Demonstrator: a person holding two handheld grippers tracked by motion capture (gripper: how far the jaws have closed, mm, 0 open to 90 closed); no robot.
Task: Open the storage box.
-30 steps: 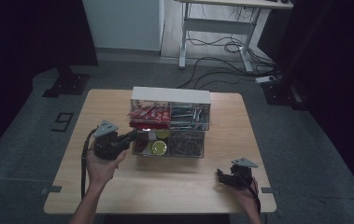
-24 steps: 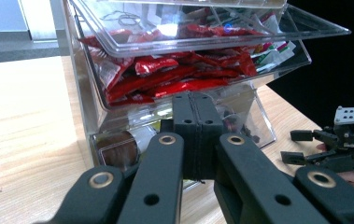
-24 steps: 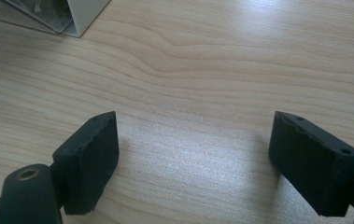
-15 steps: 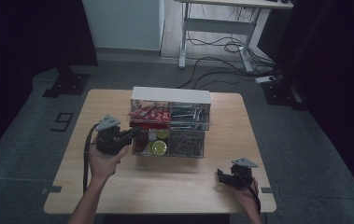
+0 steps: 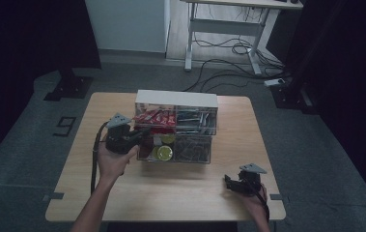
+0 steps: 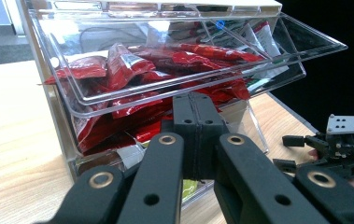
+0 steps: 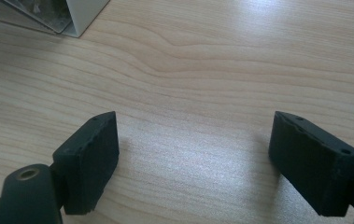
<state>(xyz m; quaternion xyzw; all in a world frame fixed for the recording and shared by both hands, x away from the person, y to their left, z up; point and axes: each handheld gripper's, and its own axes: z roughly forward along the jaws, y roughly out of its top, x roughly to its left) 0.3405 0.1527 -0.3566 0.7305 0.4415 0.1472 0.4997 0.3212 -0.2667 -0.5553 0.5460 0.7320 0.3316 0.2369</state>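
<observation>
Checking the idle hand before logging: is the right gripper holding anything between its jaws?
No, the right gripper stands open, with only bare wooden table showing between its two black jaws.

A light wooden table (image 5: 122, 193) with rounded corners is standing on a grey floor (image 5: 26, 159). A clear plastic drawer organiser (image 5: 175, 126) with a white top is sitting on the table, toward its far middle. Its upper left drawer (image 6: 165, 60) is tilting open and holding red packets (image 6: 132, 65). The near half of the tabletop is showing bare wood grain, and so is the wood in the right gripper view.
</observation>
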